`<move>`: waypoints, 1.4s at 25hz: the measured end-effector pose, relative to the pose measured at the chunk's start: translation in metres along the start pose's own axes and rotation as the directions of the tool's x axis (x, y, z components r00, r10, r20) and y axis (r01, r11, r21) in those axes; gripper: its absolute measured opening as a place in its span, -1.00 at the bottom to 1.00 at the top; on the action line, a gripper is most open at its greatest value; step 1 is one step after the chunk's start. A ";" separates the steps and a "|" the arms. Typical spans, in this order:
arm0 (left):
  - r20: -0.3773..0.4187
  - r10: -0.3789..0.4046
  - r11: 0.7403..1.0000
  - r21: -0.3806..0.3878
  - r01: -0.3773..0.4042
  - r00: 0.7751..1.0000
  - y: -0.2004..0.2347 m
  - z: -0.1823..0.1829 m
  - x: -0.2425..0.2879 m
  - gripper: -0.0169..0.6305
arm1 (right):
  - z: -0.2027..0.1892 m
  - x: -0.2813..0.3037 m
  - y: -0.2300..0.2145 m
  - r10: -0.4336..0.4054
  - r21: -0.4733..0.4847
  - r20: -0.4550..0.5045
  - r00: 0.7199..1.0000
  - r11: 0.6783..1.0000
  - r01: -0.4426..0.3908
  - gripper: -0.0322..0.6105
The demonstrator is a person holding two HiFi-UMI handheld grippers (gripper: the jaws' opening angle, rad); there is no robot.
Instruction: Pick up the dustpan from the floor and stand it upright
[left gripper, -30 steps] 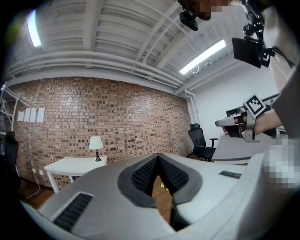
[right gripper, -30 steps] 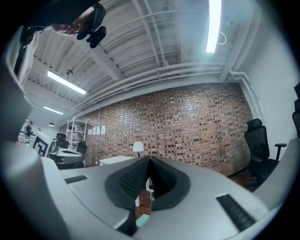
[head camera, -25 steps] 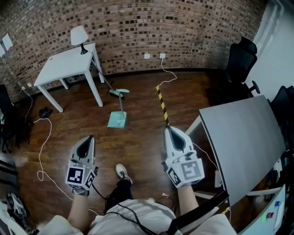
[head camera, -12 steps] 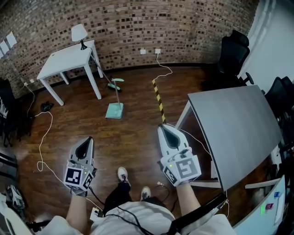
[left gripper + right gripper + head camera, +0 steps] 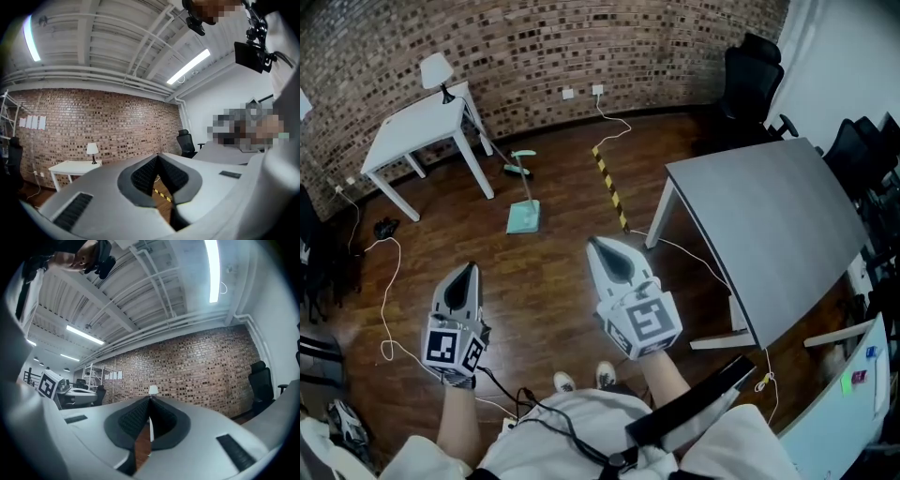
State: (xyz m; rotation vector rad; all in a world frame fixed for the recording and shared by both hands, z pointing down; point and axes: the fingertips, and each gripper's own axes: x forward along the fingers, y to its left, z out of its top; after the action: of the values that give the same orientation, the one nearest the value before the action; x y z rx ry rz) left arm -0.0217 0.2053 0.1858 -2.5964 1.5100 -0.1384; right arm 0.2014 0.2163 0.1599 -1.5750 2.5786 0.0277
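Observation:
A mint-green dustpan lies flat on the wooden floor in the head view, its long handle running back toward the brick wall. A matching green broom head rests just behind it. My left gripper is held level at lower left, far short of the dustpan, jaws shut with nothing between them. My right gripper hovers at centre, to the right of the dustpan and well back from it, also shut and empty. In the gripper views both grippers, the left and the right, point level at the brick wall.
A white table with a lamp stands at the back left. A grey desk fills the right, black chairs behind it. Yellow-black tape crosses the floor. White cables trail at left.
The person has stepped back, away from the dustpan, which now sits farther up-left in the head view. More of the grey desk shows. Both grippers stay shut.

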 end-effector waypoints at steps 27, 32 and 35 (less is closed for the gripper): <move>0.001 -0.033 0.999 -0.024 0.033 0.999 0.002 -0.001 -0.004 -0.91 | -0.003 0.011 0.013 0.019 -0.020 -0.042 0.999 1.000 -0.020 -0.97; 0.004 -0.036 0.999 -0.021 0.036 0.999 0.001 0.000 -0.004 -0.91 | -0.007 0.009 0.011 0.017 -0.014 -0.052 0.998 1.000 -0.018 -0.97; 0.003 -0.045 0.999 -0.026 0.045 0.999 0.003 -0.001 -0.004 -0.91 | -0.008 0.012 0.012 0.016 -0.017 -0.051 0.999 1.000 -0.016 -0.97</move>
State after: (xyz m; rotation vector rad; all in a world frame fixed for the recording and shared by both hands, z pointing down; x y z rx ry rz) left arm -0.0263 0.2069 0.1864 -2.6509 1.4629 -0.1215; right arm 0.1851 0.2107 0.1657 -1.5809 2.6362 0.0112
